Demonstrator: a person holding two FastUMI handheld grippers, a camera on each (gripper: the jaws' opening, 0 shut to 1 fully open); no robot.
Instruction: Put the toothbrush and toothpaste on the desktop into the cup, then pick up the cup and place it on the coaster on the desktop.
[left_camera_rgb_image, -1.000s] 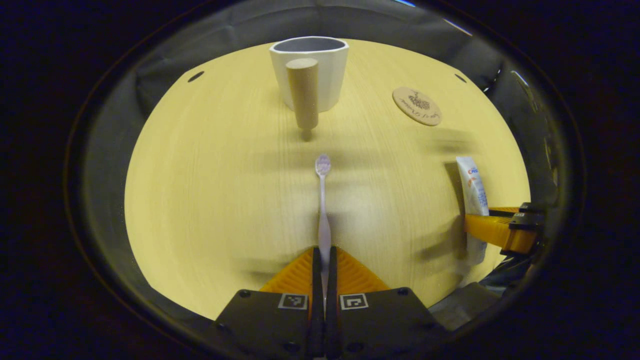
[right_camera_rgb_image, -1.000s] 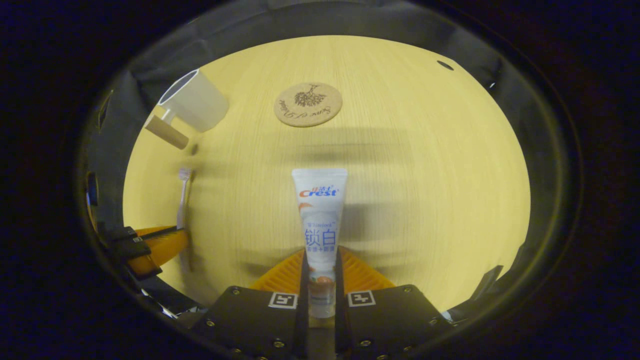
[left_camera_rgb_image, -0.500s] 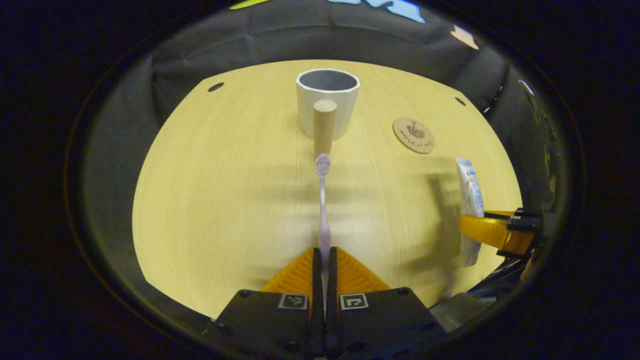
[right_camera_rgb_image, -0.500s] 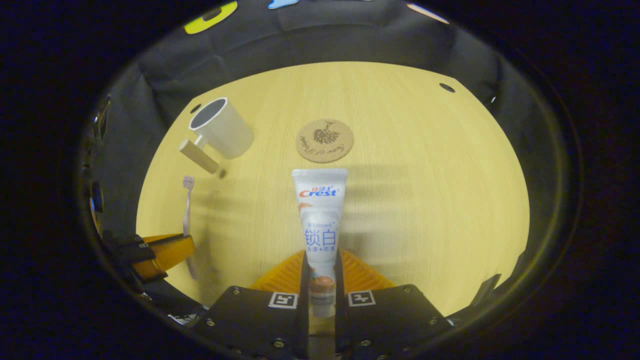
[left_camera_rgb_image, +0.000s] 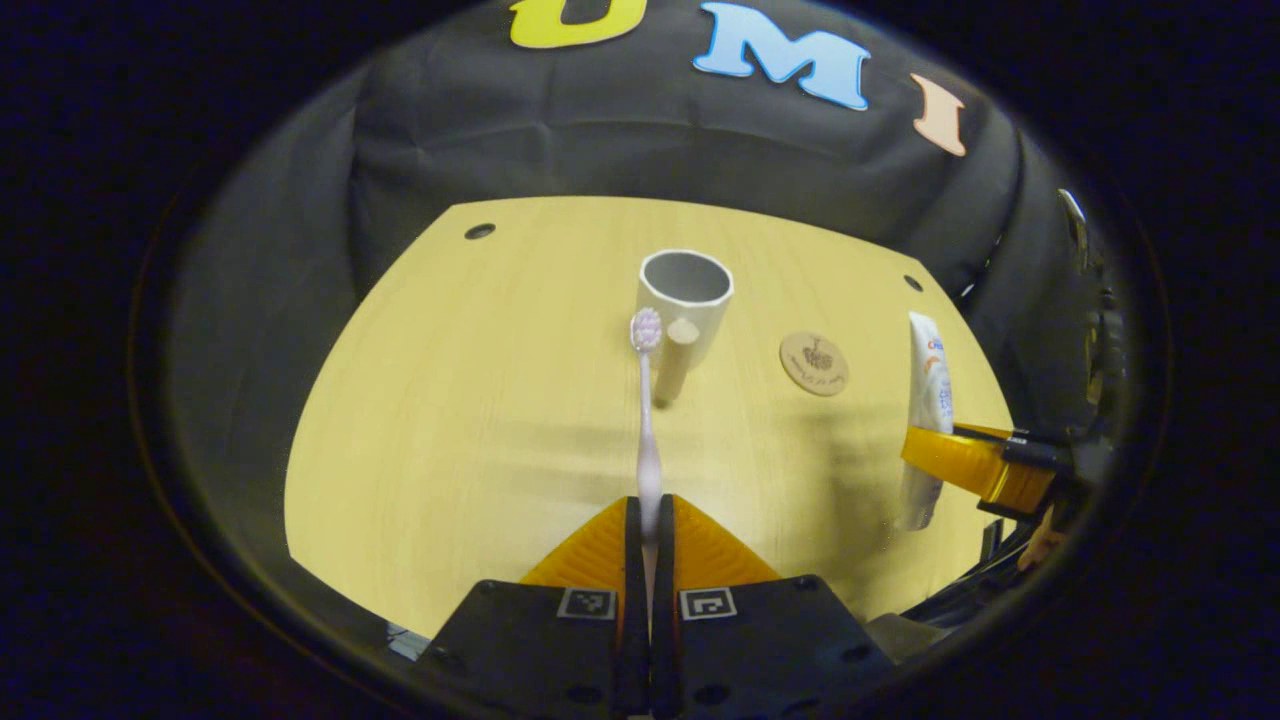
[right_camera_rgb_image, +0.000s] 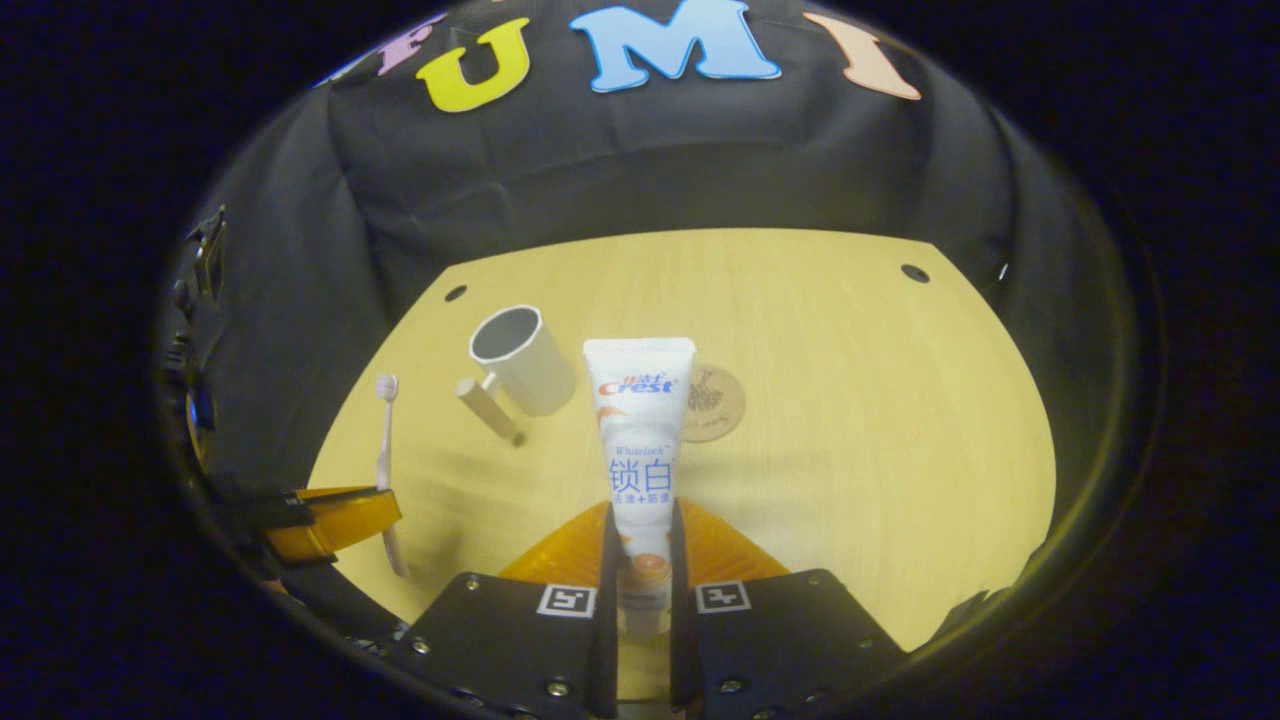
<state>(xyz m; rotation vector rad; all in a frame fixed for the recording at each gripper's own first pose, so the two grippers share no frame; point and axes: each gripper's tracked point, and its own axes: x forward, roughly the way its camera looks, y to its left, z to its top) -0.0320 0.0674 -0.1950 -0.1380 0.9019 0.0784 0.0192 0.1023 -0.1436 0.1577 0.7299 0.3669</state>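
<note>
Desktop (left_camera_rgb_image: 450, 420) of pale wood, black cloth wall (left_camera_rgb_image: 640, 150) behind.

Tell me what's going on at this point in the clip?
A person holds a gripper in each hand above the wooden desktop. The left gripper is shut on the toothbrush, the right gripper on the toothpaste. Both items are lifted and point toward the empty cup. The coaster beside it is bare, so nothing is in the cup yet.
</note>
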